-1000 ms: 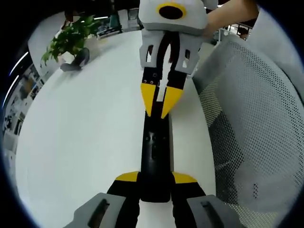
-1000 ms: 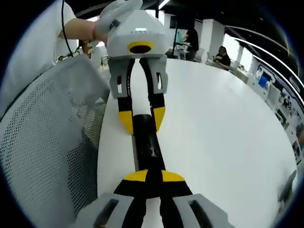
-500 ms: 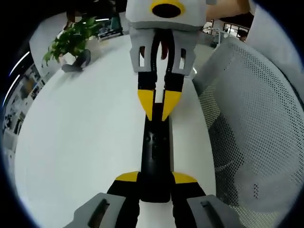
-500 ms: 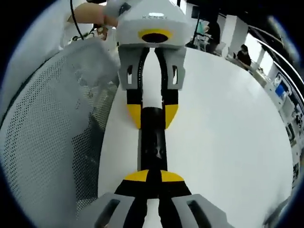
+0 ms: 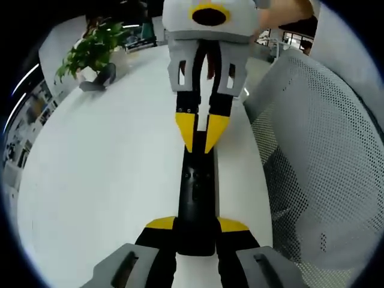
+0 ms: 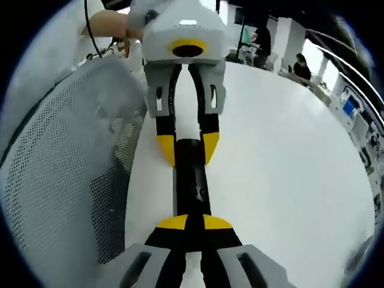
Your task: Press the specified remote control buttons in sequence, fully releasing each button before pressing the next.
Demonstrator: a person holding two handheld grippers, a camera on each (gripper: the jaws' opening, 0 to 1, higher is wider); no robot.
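In the left gripper view, the left gripper [image 5: 196, 227] pinches the near end of one long, slim black remote control [image 5: 197, 195] between its two yellow-tipped jaws; the remote lies flat on the smooth white round table [image 5: 102, 180], close to the table's edge. From the far side the right gripper [image 5: 200, 135] comes in, its two yellow tips pressed nearly together and resting at the remote's far end. A white mesh chair back [image 5: 318, 156] stands just beside the table, and one leafy green potted plant [image 5: 90, 51] sits at the far rim. In the right gripper view, the right gripper [image 6: 188, 223] has its jaws drawn together over the glossy remote control [image 6: 191, 180], while the left gripper [image 6: 186, 147] holds the opposite end, a hand [image 6: 111, 25] behind it. The perforated chair back [image 6: 66, 174] sits alongside the table [image 6: 282, 174].
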